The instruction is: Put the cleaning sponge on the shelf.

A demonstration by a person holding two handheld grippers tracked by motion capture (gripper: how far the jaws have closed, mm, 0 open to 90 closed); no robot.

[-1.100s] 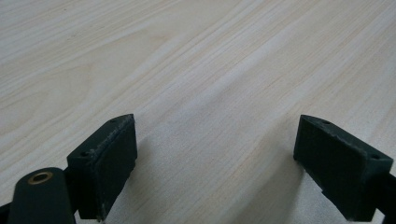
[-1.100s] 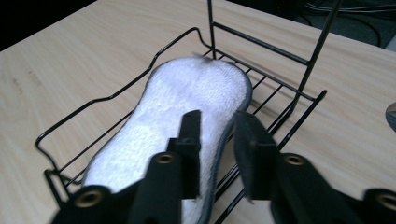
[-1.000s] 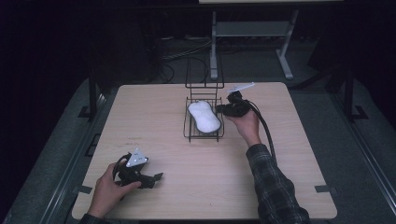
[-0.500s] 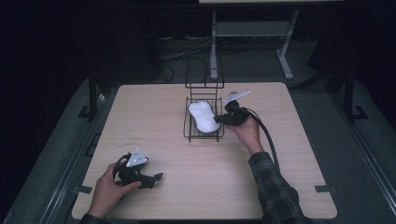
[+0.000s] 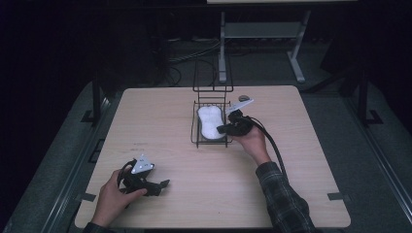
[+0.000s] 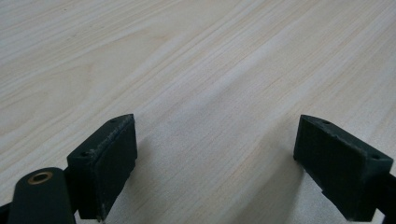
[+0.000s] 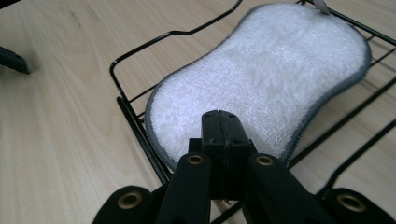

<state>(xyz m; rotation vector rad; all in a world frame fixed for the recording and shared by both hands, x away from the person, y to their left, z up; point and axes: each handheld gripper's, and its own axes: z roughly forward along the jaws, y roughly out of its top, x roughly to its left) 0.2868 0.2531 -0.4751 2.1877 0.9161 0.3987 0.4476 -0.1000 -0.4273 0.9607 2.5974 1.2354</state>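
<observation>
Right gripper [image 5: 222,129] nearer; sponge [image 5: 210,122] lengthwise.

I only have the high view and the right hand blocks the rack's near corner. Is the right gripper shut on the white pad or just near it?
Observer: In the right gripper view the right gripper has its jaws pressed together over the pad's near edge. Nothing shows between them, so I cannot tell if they pinch its rim.
Operator: Is the pad fully inside the rack?
Observer: It lies flat on the rack's wires, its grey trim just inside the near rail.
Operator: And the left gripper, open or shut?
Observer: The left gripper is open, jaws wide apart, bare table between them.
</observation>
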